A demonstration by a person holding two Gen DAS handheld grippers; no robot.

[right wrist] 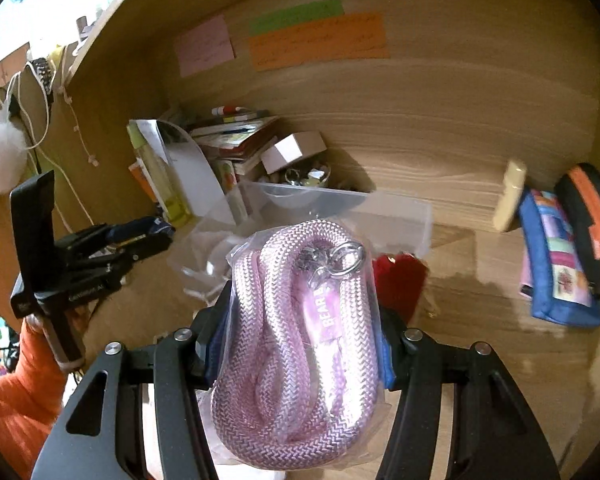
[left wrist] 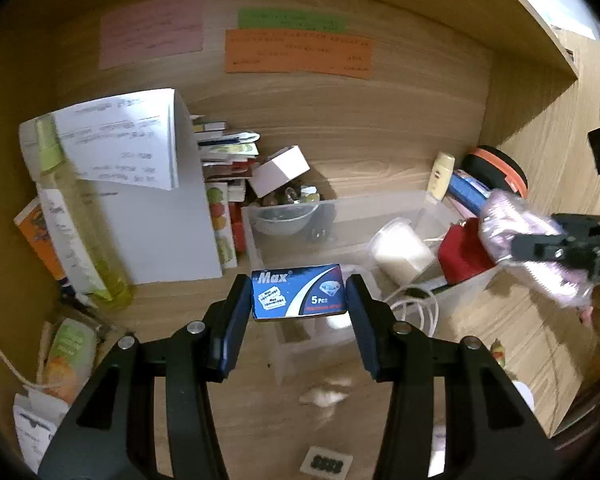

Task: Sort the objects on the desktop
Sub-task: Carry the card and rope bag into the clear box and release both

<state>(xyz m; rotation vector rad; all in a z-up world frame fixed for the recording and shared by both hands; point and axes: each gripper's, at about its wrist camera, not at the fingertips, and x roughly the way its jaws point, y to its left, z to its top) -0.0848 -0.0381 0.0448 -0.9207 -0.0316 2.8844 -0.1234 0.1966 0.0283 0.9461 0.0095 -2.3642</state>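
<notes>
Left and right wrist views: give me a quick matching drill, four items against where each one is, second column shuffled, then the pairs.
Items:
1. blue Max razor-blade box
2. bagged pink braided rope
3. red block
4. orange paper note

Places:
A. stuck on the wooden back panel
B. held in the right claw
C. inside the clear plastic bin
D. between the left claw fingers

Pairs: 1-D, 2-B, 3-C, 4-A
</notes>
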